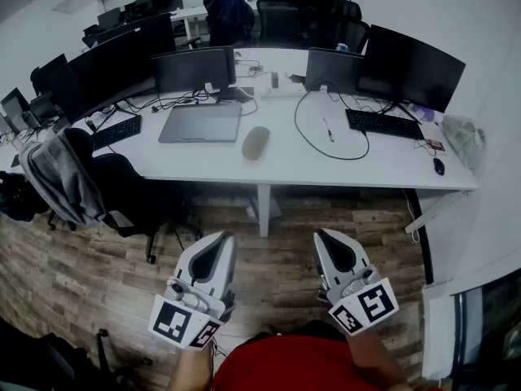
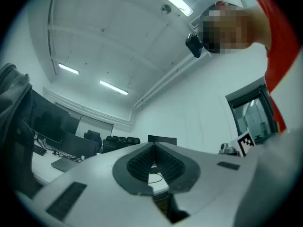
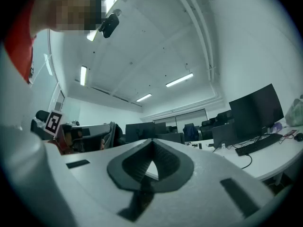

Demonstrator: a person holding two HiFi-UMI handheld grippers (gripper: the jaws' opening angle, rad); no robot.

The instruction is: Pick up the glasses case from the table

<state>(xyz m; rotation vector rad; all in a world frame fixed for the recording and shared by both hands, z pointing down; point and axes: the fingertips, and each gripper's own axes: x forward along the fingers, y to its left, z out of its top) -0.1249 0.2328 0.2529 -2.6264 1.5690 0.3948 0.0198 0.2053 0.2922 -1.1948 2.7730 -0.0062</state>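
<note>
- Shut at the left claw (image 1: pixel 221 241): jaws tip to tip, nothing between them.
- Same at the right claw (image 1: pixel 324 239): tips pressed together, empty.
- In the left gripper view, ribbed pads (image 2: pixel 138 162) meeting at the front, with only a small gap behind the tips and a bit of table showing through it.
- Both claws side by side and apart, over the wood floor (image 1: pixel 269 287), short of the table (image 1: pixel 383 168) edge and pointing toward it.
- On the table, well ahead of both claws: the case (image 1: pixel 255 142), a grey oval lying flat, touched by neither.
- Roughly between the lines of the two claws, a little nearer the left one's line.
- Just beside the case, on the left claw's side: a grey laptop (image 1: pixel 200 124), closed and flat.
- On the case's other side, ahead of the right claw: a black cable (image 1: pixel 330 155) lying in a loop.
- Farther out past the right claw's line: a keyboard (image 1: pixel 383 124), then a mouse (image 1: pixel 439 166) near the table edge.
- Beyond the case, farther from the claws: a row of dark monitors (image 1: pixel 194 69).
- Off to the left claw's outer side, by the table: a chair (image 1: pixel 122 187) with a grey jacket (image 1: pixel 53 177) hung over it.
</note>
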